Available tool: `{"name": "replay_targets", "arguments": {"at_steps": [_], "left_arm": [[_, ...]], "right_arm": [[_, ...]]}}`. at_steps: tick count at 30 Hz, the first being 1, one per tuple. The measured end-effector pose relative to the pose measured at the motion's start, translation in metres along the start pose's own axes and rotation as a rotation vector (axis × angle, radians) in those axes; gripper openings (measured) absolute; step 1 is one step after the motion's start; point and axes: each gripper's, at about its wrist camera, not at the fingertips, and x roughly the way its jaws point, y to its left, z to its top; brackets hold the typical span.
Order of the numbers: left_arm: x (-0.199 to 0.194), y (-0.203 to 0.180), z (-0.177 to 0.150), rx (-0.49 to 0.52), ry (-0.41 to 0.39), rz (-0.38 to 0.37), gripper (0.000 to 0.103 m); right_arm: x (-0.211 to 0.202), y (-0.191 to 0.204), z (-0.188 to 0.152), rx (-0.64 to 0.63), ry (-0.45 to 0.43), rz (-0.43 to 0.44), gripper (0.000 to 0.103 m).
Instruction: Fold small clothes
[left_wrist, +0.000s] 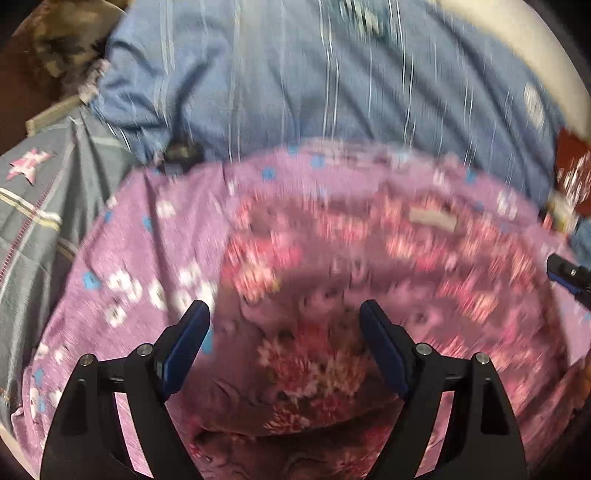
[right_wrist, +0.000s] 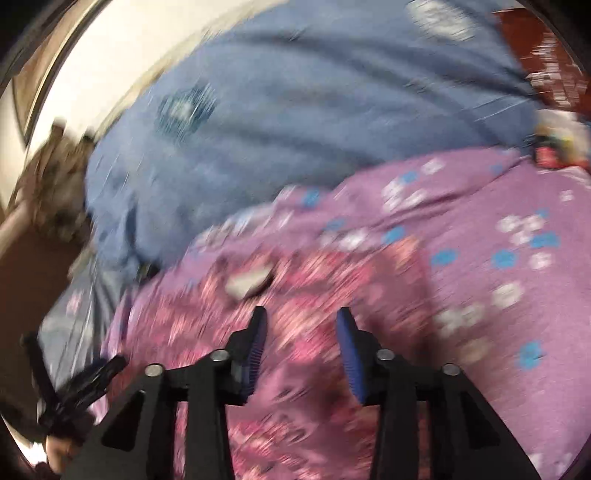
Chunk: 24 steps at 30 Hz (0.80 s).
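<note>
We see the pink floral garment (left_wrist: 317, 266) lying spread on the bed (left_wrist: 122, 236), apparently not yet folded; our left hand-held gripper (left_wrist: 284, 317) and right hand-held gripper (right_wrist: 301, 325) hover over it with jaws apart, holding nothing.

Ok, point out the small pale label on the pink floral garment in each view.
Left wrist view: the pale fabric label sits right of centre, above the open left tool.
Right wrist view: the label lies left of centre, just above the right tool.
Shared landmark: the purple flowered sheet.
</note>
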Motion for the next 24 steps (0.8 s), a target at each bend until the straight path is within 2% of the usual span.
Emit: {"name": "replay_targets", "arguments": {"at_steps": [2,3,4,5,7,11,13,18,24], "left_arm": [[0.007,-0.006,-0.003,0.015,0.021,0.020,0.084],[0.005,-0.008,-0.004,0.019,0.012,0.023,0.084],[0.003,-0.011,-0.002,0.026,0.004,0.024,0.084],[0.000,-0.013,0.000,0.029,-0.005,0.023,0.084],[-0.009,-0.015,0.004,0.002,-0.034,0.006,0.084],[-0.023,-0.016,0.011,-0.067,-0.072,0.015,0.084],[-0.030,-0.016,0.014,-0.097,-0.103,0.028,0.084],[-0.046,-0.026,0.017,-0.089,-0.199,0.090,0.084],[-0.045,-0.033,0.019,-0.076,-0.212,0.113,0.084]], "right_arm": [[0.035,0.014,-0.014,-0.078,0.208,0.002,0.026],[0.042,0.017,-0.021,-0.097,0.238,-0.031,0.027],[0.039,0.023,-0.023,-0.127,0.203,-0.058,0.026],[0.035,0.029,-0.023,-0.158,0.187,-0.065,0.032],[0.020,0.039,-0.020,-0.187,0.122,-0.033,0.031],[-0.002,0.046,-0.016,-0.186,-0.004,-0.013,0.033],[-0.001,0.052,-0.014,-0.170,-0.036,-0.015,0.036],[-0.004,0.046,-0.012,-0.146,-0.055,-0.033,0.037],[0.001,0.045,-0.015,-0.129,-0.030,-0.035,0.037]]}}
